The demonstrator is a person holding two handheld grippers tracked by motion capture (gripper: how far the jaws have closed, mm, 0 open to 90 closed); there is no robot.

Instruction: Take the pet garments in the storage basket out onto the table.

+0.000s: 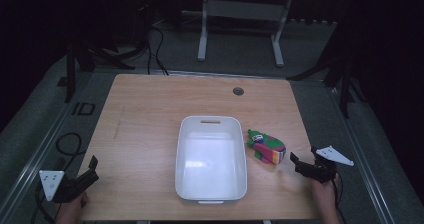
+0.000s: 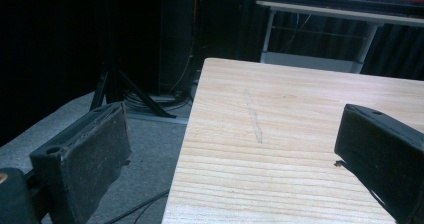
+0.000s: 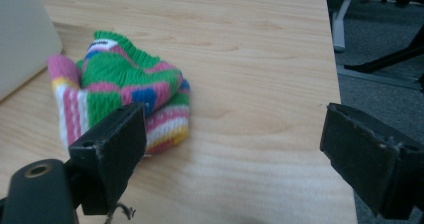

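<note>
A white bin (image 1: 211, 159) sits mid-surface (image 1: 145, 134), with a striped knit sock (image 1: 266, 148) just beside it at 3 o'clock. Your right gripper (image 1: 298, 163), jaws released, hovers near the sock. Your left gripper (image 1: 92, 170), jaws released, waits at 8 o'clock.

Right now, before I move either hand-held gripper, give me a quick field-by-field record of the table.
table: wooden top, round hole near the far edge
bin: white bin at centre, nothing in it
knitted item: striped knitted item, bunched up on the table just right of the bin
left hand-held gripper: open, holding nothing, at the near left corner
right hand-held gripper: open, holding nothing, close to the knitted item
</note>
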